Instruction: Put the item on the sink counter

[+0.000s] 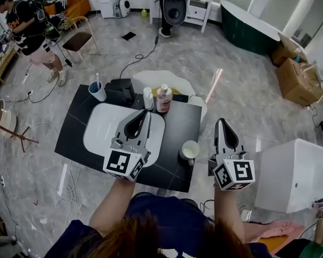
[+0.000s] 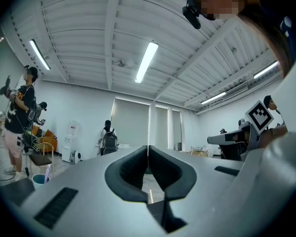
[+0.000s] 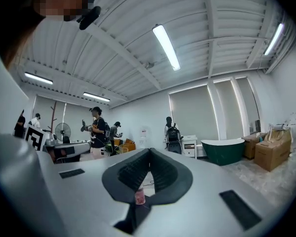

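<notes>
bottle (image 1: 163,98) label unreadable, basin (image 1: 99,129) partly covered

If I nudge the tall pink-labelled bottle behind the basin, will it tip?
Probably: the pink-labelled bottle stands upright, tall and narrow, so a high push may topple it. It could then hit the small white bottle beside it.

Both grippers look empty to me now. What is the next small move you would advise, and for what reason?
Probably just draw the right gripper back, away from the counter. Its jaws are shut on nothing, the left gripper likewise, and the white cup already stands on the counter near its right front edge, so the placing seems done.
</notes>
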A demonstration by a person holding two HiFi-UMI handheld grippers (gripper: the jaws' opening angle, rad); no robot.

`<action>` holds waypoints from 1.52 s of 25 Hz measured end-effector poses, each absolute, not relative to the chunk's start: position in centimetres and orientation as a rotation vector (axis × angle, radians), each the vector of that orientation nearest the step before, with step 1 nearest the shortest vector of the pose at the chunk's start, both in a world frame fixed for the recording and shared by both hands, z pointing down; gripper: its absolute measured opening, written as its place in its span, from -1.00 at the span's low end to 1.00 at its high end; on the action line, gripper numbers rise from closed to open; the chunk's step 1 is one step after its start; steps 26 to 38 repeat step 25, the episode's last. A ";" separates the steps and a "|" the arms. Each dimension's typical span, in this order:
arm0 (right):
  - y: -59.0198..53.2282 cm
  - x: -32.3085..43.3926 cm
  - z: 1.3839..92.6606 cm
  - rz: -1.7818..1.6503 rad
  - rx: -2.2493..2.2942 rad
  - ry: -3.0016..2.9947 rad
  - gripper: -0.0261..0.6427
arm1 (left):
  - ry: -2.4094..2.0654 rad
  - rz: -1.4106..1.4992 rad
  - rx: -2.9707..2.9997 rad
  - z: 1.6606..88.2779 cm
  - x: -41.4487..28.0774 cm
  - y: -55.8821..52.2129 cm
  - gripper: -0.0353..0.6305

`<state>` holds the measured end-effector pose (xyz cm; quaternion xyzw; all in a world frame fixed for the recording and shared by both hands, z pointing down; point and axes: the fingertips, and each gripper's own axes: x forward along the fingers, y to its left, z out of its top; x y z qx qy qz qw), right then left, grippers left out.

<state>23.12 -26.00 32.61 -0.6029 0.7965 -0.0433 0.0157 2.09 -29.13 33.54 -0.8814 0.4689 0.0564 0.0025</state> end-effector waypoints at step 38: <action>-25.3 24.0 33.1 -0.125 -1.901 2.440 -0.88 | 1.408 0.155 -2.801 34.5 3.4 -29.6 -0.82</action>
